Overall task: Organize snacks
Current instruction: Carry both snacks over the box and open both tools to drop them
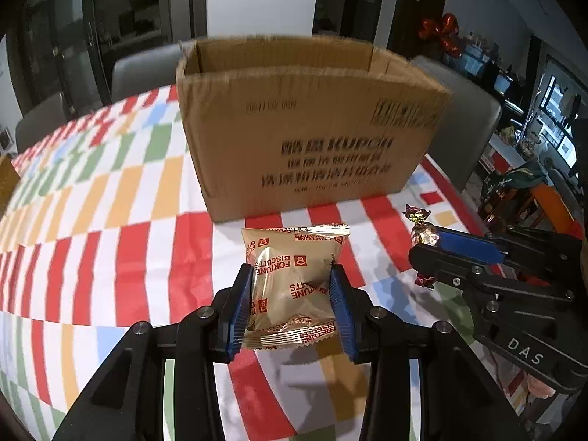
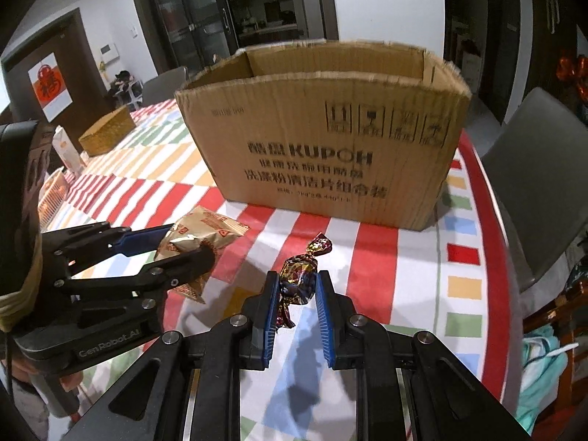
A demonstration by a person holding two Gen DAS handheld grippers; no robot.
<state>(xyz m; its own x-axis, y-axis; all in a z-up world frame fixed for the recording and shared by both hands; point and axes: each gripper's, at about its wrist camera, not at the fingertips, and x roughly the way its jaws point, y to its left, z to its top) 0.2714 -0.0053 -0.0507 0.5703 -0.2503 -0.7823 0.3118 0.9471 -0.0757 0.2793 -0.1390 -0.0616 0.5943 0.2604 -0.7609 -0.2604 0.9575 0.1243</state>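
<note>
Biscuit packet (image 1: 290,286) between the left jaws: red "FORTUNE BISCUITS" repeated across the gold wrapper, some prints upside down. Cardboard box (image 1: 312,136) beyond the jaws: "KUPOH" in bold, with Chinese lines beside and under it, too blurred to read; handling symbols in its upper right corner. Right gripper (image 1: 426,261) body, right of the left jaws: "DAS". Left gripper (image 2: 191,246) body, left of the right jaws: "GenRobot.AI".
</note>
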